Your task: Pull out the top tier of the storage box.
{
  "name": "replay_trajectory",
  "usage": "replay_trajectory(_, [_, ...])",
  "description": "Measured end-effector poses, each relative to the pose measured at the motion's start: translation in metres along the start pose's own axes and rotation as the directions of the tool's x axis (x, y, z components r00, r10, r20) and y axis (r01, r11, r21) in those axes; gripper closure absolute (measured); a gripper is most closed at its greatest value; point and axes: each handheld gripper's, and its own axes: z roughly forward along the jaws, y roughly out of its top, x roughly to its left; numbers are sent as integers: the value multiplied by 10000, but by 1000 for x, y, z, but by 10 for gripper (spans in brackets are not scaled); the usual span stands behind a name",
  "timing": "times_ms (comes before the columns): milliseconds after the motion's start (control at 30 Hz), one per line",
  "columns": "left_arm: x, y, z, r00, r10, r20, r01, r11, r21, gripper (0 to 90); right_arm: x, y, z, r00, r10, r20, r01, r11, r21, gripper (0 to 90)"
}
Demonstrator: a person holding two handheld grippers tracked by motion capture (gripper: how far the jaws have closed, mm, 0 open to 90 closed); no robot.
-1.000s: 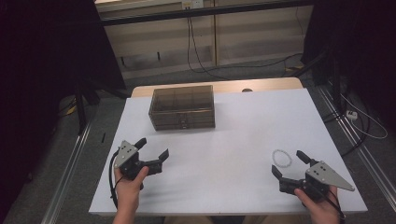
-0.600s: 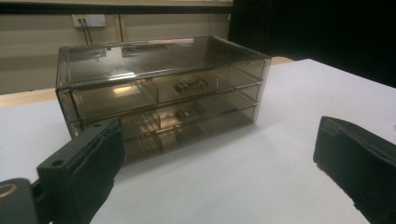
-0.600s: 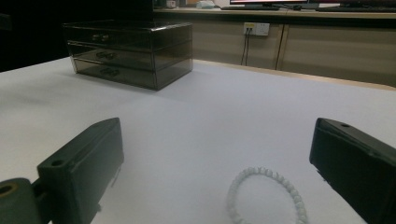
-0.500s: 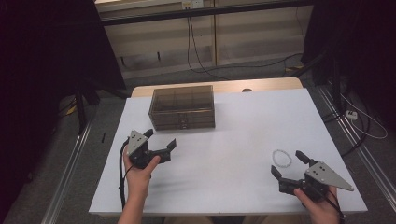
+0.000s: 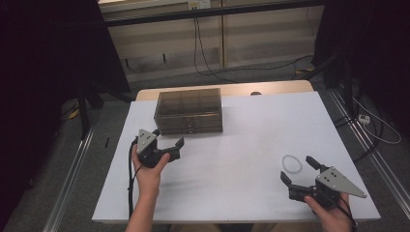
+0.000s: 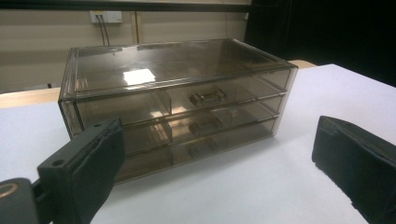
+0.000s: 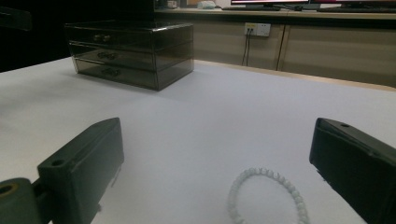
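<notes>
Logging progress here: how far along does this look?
Nothing looks done: the three drawers of the smoky transparent plastic drawer box are shut. Left tongs open near it, right tongs open beside the white bead bracelet. Grasping, opening and stowing seemingly remain.

A drawer box point(image 5: 189, 111) stands at the table's point(image 5: 251, 145) far left; a bracelet point(image 5: 291, 163) lies near right.
</notes>
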Motion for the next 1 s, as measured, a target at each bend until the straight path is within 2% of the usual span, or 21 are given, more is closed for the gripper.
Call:
replay_trajectory(433, [-4,1,15,9994,193,-304,-188,9997,149,33,1,0,0,10000,-24,-65,24,10000,-43,24])
replay_trajectory(867, [-9,2,29,9953,277,-930,-247,9991,335,36,1,1,0,9999,-72,-139,71,10000,-66,24])
replay_trajectory(1000, [-12,1,33,9945,256,-1012,-220,9991,360,45,1,1,0,9999,-29,-106,28,10000,-87,24])
